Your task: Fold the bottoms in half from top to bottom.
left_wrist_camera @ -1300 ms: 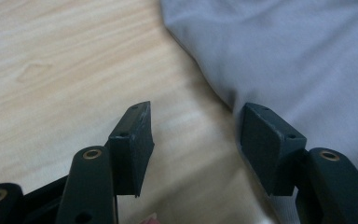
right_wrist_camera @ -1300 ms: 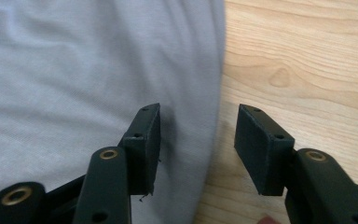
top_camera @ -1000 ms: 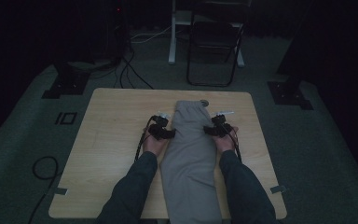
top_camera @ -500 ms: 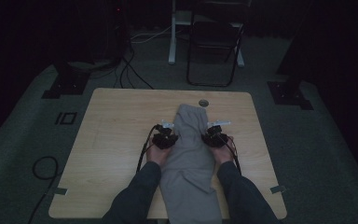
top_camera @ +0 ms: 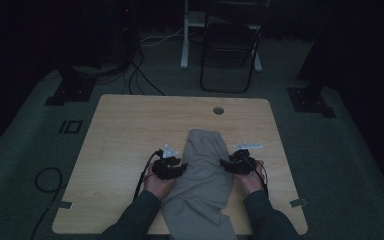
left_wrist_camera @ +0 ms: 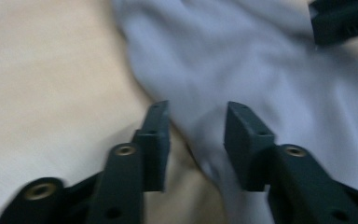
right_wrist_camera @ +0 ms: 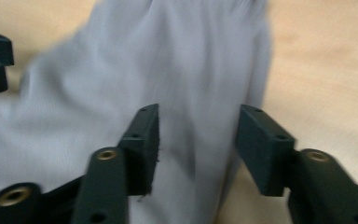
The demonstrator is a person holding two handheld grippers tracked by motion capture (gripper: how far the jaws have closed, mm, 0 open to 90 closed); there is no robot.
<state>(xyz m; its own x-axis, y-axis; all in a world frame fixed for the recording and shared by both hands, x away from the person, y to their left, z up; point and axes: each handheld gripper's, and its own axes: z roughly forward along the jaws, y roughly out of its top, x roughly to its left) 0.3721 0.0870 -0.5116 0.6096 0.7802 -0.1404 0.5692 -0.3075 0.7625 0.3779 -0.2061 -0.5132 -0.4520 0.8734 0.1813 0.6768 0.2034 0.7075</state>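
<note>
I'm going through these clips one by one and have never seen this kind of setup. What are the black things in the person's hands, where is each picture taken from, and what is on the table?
No robot here: a person sits at a light wooden table and holds a black two-jaw hand gripper in each hand. The high view looks down from above; the left gripper and right gripper sit at either side of a long grey folded cloth garment, which hangs over the near edge. The other two pictures come from cameras riding on the grippers, looking along their jaws. Both stand open over the garment's edges, so nothing is clamped. Both gripper views are blurred. A small round hole lies near the far edge.
</note>
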